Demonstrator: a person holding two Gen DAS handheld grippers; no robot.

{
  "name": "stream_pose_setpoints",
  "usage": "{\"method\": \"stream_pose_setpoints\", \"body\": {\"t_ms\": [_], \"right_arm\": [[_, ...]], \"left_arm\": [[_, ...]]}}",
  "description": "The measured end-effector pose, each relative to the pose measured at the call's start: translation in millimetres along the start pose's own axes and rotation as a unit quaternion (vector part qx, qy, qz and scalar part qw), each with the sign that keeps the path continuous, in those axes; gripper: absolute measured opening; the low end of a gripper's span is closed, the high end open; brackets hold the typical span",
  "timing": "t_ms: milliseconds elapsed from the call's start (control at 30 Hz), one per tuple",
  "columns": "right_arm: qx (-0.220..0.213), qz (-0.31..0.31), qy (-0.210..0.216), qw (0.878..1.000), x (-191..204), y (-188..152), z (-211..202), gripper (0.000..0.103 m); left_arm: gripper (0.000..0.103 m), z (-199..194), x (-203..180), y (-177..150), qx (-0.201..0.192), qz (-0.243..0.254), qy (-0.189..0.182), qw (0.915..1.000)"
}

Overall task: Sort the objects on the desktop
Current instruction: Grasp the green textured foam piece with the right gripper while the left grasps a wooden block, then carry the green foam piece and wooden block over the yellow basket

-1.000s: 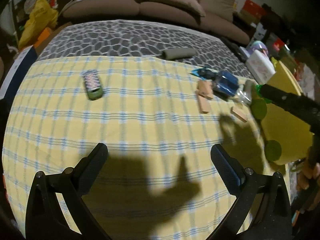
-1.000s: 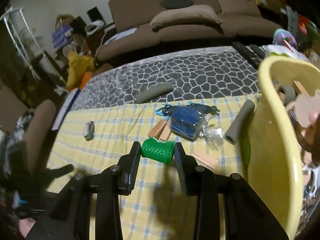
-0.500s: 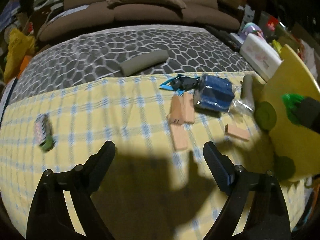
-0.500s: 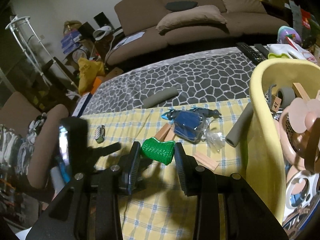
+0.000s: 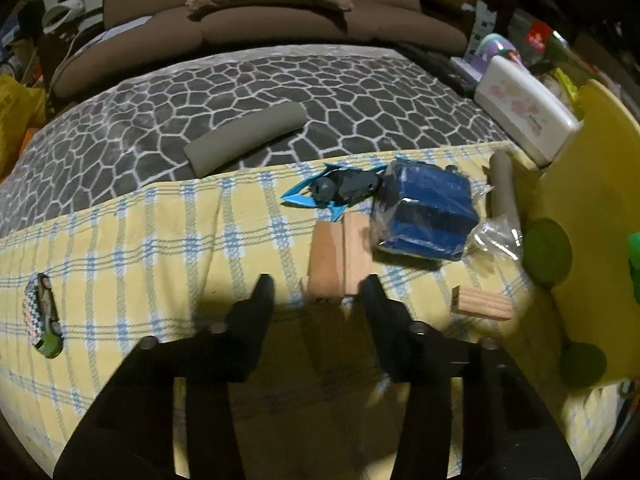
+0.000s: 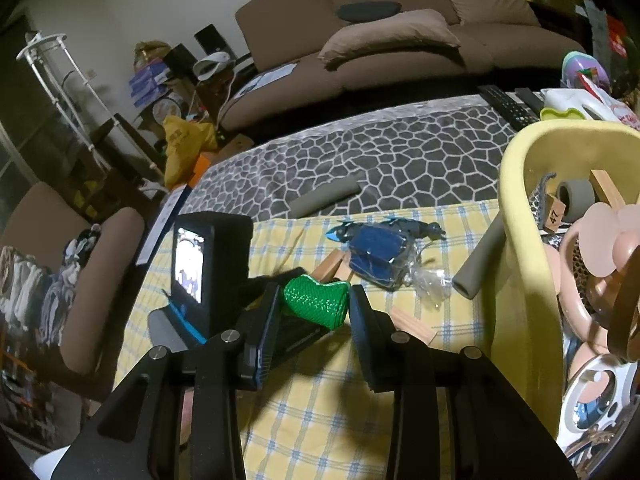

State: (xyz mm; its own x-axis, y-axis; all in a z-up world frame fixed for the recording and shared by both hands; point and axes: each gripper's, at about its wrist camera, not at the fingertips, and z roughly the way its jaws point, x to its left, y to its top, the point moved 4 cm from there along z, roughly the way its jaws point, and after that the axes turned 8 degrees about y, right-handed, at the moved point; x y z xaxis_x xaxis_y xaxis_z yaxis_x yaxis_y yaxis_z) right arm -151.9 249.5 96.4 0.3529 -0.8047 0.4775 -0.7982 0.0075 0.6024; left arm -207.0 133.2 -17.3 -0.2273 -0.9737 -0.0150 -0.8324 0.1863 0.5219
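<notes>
Green spool point(image 6: 316, 295) crosswise, pinched in right tongs point(image 6: 314, 308); left tongs point(image 5: 316, 292) narrowing, empty.

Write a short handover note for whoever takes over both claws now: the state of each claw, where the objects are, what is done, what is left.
Left claw: jaws have just been closing around the near end of the paired wooden blocks; contact unclear, treat as not gripped.
Right claw: shut on the green woven spool, beside the yellow plastic basket.
Done: several items are in the basket.
Left on the checked cloth: single wooden block, blue wrapped packet, grey-blue toy, two grey foam tubes, green toy car.
</notes>
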Motion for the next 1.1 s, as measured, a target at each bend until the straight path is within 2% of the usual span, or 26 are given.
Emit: {"method": "stream_pose_setpoints", "body": {"t_ms": [33, 67, 300, 467, 600, 867, 1100], "right_arm": [[0.000, -0.002, 0.001, 1.000, 2, 1, 0, 0.035], [-0.001, -0.003, 0.003, 1.000, 3, 1, -1, 0.035], [-0.020, -0.016, 0.007, 1.000, 15, 14, -14, 0.035], [-0.046, -0.012, 0.002, 0.999, 11, 25, -38, 0.035], [-0.073, 0.002, -0.006, 0.997, -2, 36, -63, 0.035], [-0.104, 0.062, -0.051, 0.991, -60, 46, -99, 0.035], [-0.112, 0.112, -0.078, 0.984, -108, 46, -126, 0.035]], "left_arm": [[0.022, -1, 0, 1, -0.004, -0.002, -0.002, 1.0000], [0.016, -1, 0, 2, -0.006, -0.002, -0.004, 1.0000], [0.015, -11, 2, 5, -0.017, -0.003, -0.017, 0.9997], [0.015, -38, 8, 8, -0.035, -0.009, -0.030, 0.9989], [0.016, -68, 6, 16, -0.052, -0.015, -0.057, 0.9969], [0.016, -119, -44, 43, -0.075, 0.020, -0.111, 0.9908], [0.016, -139, -95, 67, -0.078, 0.052, -0.143, 0.9853]]}}
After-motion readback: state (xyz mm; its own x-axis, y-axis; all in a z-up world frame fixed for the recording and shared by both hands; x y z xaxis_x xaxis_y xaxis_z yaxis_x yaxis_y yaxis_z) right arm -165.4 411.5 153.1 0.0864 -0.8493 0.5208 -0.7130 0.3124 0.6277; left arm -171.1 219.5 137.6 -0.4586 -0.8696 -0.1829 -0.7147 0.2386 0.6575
